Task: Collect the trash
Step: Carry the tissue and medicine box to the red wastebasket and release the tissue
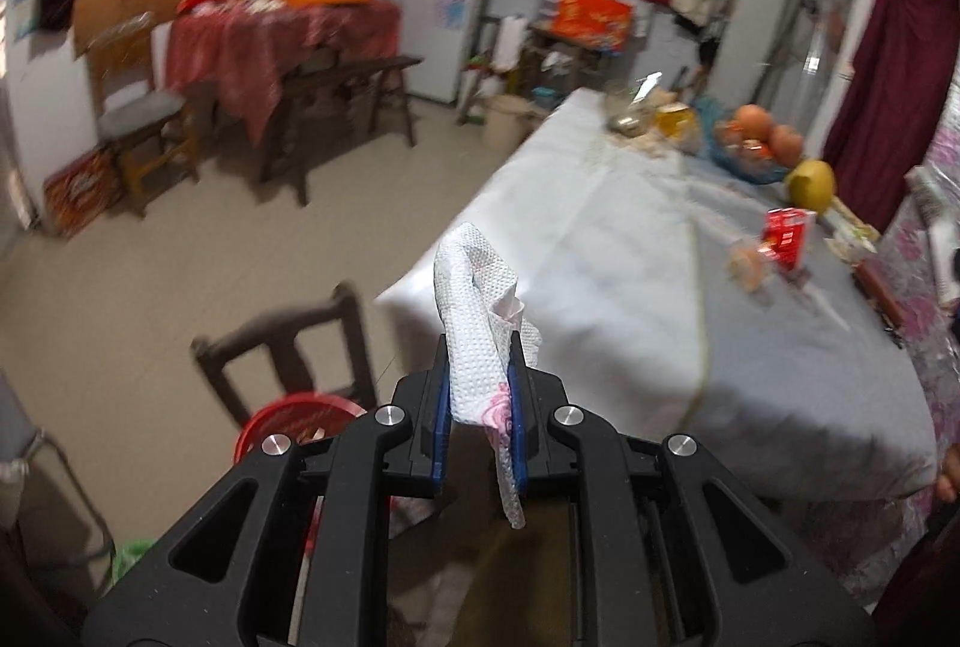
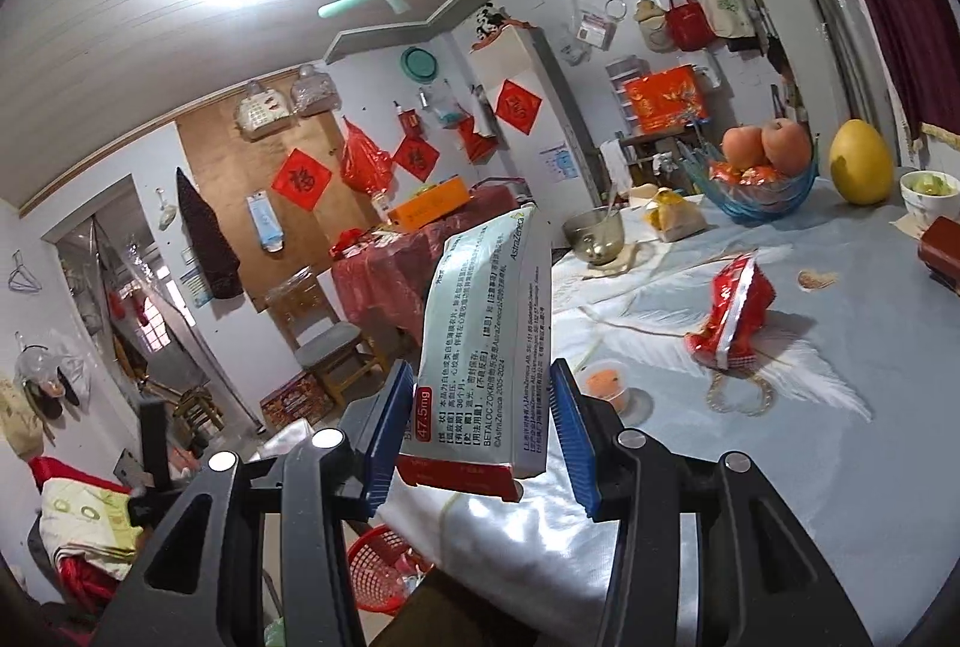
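On the left wrist view, my left tool [image 1: 480,395] is clamped on a crumpled paper towel [image 1: 480,323], which stands up between the blue pads and trails a tail below them. The tool hangs off the near edge of the tabletop [image 1: 600,227], with the red basket [image 1: 288,419] on the floor below and to the left, beside a dark chair [image 1: 288,347]. I judge that basket to be the bin, so I should carry the towel right over its mouth before letting go; light paper drifts.

On the right wrist view, my right tool [image 2: 483,413] has a medicine box [image 2: 486,347] between its pads, but the pads look spread beside it, so I cannot tell whether the grip is firm. The red basket [image 2: 378,569] sits low under this tool. A red snack wrapper [image 2: 729,311] and a small plastic cup [image 2: 606,380] lie on the tabletop [image 2: 840,407], likely next.
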`<state>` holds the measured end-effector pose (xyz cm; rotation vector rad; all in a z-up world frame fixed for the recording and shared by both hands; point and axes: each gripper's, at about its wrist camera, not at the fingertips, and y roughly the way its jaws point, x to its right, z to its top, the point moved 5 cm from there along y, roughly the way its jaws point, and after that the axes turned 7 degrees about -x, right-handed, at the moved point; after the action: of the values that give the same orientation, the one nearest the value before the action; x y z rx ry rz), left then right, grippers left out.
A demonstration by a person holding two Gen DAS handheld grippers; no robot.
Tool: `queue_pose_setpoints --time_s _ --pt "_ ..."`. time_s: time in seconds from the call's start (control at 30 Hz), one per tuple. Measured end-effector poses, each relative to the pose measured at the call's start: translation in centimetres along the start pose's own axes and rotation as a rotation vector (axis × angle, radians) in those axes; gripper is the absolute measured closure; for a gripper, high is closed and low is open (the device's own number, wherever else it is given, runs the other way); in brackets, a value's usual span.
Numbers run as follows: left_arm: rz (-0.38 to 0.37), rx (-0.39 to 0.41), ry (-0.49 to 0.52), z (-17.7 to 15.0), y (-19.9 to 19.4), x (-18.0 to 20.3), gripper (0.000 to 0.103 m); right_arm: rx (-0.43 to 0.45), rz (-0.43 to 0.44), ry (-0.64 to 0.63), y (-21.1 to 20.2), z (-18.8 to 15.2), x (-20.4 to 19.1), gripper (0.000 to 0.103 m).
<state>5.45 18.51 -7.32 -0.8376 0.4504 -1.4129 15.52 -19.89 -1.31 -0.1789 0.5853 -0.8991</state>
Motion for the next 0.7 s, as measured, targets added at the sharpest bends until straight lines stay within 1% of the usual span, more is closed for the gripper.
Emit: queue_pose_setpoints --time_s 0.2,0.33,0.37,0.4,0.43,0.5,0.57,0.63,0.7 --pt "0.056 -0.094 -0.104 -3.0 3.9 -5.5 0.086 -0.039 0.001 -0.020 0.9 -0.8 -1.4 0.057" --pt "0.076 -0.186 -0.182 -5.1 7.5 -8.8 0.085 -0.077 0.006 -0.037 2.3 -1.6 -2.5 0.056" --pt "0.079 -0.209 -0.199 -5.5 8.3 -9.4 0.080 -0.090 0.009 -0.041 2.8 -1.8 -2.9 0.056" --pt "0.087 -0.237 -0.223 -6.0 9.1 -10.2 0.068 -0.104 0.014 -0.046 3.3 -2.1 -3.3 0.056" --pt "0.095 -0.248 -0.239 -6.3 9.6 -10.6 0.056 -0.117 0.020 -0.049 3.9 -2.4 -3.7 0.056" --pt "0.117 -0.253 -0.271 -6.6 10.2 -11.5 0.047 -0.141 0.030 -0.055 5.0 -2.7 -4.6 0.056" --pt "0.132 -0.249 -0.285 -6.7 10.1 -12.2 0.043 -0.171 0.041 -0.065 6.3 -3.1 -5.5 0.056" --pt "0.166 -0.234 -0.304 -6.6 9.8 -12.9 0.032 -0.207 0.053 -0.083 7.9 -3.6 -6.8 0.056" --pt "0.206 -0.202 -0.342 -6.6 9.0 -14.0 0.025 -0.234 0.065 -0.098 9.1 -4.1 -8.1 0.056"
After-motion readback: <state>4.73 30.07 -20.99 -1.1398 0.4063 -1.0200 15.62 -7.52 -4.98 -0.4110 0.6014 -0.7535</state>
